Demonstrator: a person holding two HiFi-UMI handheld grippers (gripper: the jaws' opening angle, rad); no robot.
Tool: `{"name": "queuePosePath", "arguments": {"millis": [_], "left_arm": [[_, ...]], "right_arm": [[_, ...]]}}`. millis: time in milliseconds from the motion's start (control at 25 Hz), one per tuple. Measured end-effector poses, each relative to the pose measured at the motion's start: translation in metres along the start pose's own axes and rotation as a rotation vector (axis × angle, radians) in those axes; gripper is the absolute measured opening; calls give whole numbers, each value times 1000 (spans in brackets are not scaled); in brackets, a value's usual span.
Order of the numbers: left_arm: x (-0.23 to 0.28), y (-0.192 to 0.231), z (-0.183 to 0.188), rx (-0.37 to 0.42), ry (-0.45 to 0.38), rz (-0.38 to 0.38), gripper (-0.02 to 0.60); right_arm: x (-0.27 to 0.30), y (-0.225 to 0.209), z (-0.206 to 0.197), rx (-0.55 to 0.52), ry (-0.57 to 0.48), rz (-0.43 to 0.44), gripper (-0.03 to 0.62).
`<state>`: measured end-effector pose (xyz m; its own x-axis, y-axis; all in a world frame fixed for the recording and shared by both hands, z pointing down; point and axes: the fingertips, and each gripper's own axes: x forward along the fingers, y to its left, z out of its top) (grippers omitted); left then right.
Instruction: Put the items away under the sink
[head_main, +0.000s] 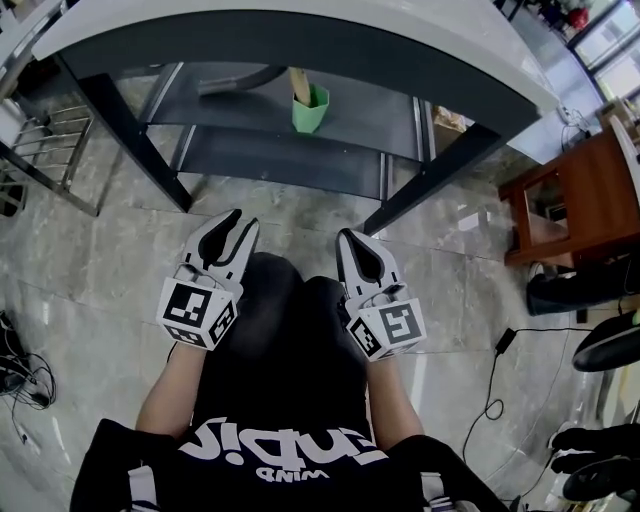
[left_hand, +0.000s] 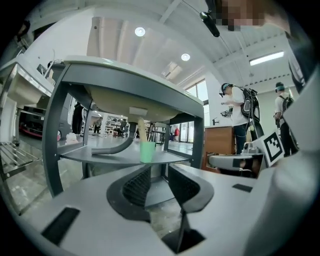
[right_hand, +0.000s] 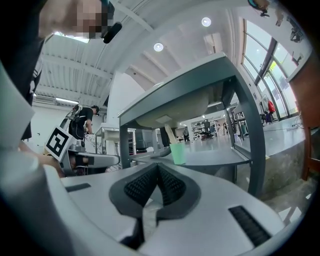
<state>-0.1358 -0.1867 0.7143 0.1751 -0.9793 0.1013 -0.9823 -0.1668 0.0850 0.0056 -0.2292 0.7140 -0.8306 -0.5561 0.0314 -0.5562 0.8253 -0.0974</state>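
Sitting on the upper shelf (head_main: 370, 112) under the sink (head_main: 300, 22), green cup (head_main: 311, 110) holds a pale stick (head_main: 299, 85), near the drain hose (head_main: 240, 82). Left gripper (head_main: 243, 222) jaws slightly apart, empty; right gripper (head_main: 345, 238) jaws pressed together, empty. Both well apart from the shelf.

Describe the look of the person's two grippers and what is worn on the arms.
Both the left gripper and right gripper are white moulded shells with black ribbed fingers, and each has a cube of black-and-white square markers. The person wears a black short-sleeved top with white lettering.
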Motion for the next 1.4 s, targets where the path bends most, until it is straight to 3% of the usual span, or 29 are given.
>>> {"name": "queuePosePath", "arguments": {"millis": [200,440,640,1000,1240,1400], "left_arm": [[8,2,-4,-6,21,-27,32],[26,5,-2,12,50,-79,20],[18,-1,35,17,50,-91,20],[-27,-34,207,-38,90,-150,20],[-71,-46,334,-48,119,-169,20],[-96,-48,398,-68,126,-177,20]], "right_arm": [[8,1,2,12,0,23,18],[24,-5,3,65,7,36,18],[33,8,38,91,53,51,18],[5,49,211,104,176,48,18],[-9,92,338,85,213,62,18],[-16,120,399,84,220,75,18]]}}
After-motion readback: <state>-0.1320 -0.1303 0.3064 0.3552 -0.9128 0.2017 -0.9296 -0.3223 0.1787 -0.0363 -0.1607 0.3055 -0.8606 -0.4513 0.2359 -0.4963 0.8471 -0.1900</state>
